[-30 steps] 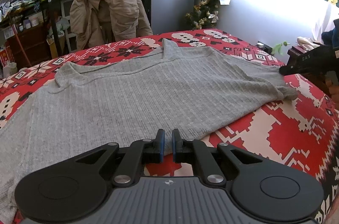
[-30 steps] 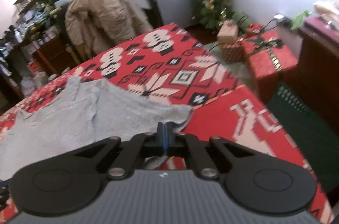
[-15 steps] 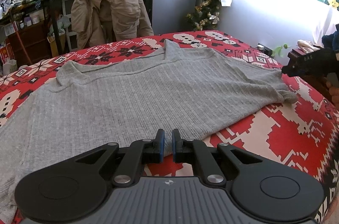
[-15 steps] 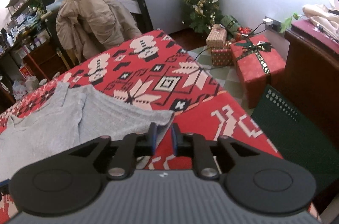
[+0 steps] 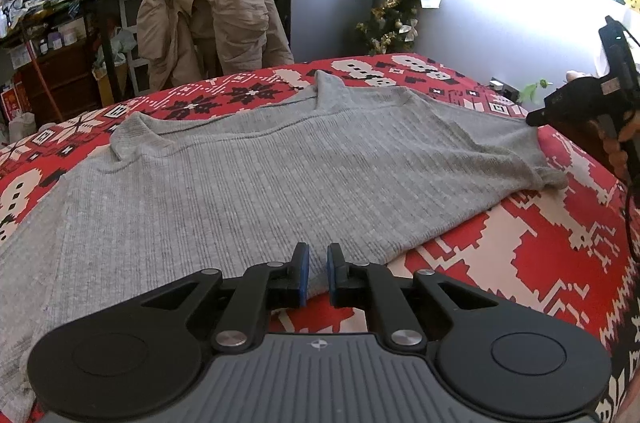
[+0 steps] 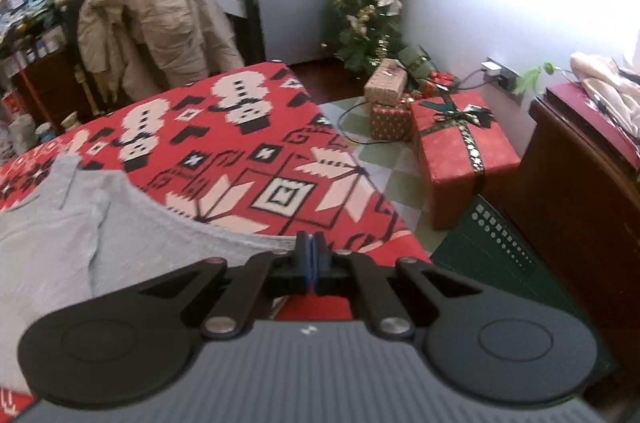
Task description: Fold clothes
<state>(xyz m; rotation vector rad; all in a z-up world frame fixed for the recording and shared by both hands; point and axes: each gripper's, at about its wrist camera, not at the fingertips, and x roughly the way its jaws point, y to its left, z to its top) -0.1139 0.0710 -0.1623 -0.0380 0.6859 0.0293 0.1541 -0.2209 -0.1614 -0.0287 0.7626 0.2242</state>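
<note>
Grey ribbed knit sweater (image 5: pixel 256 175) lies spread flat on the red, white and black patterned blanket (image 5: pixel 532 247), its long axis running across the left wrist view from the left edge to the right-hand end. Left gripper (image 5: pixel 317 275) sits at the near hem, pointing down and forward over the garment; its jaws are opening slightly, with a fold of grey knit in the narrow gap between the blue pads (image 5: pixel 304 273), though whether they press it I cannot tell. Right gripper (image 6: pixel 310 261) is at the sweater's right-hand end, seen from the left as a black tip meeting the cloth edge; its jaws are pressed together, seemingly on that grey edge. Judgement: each hand is at its own end, so the coming fold carries cloth across the long axis.
</note>
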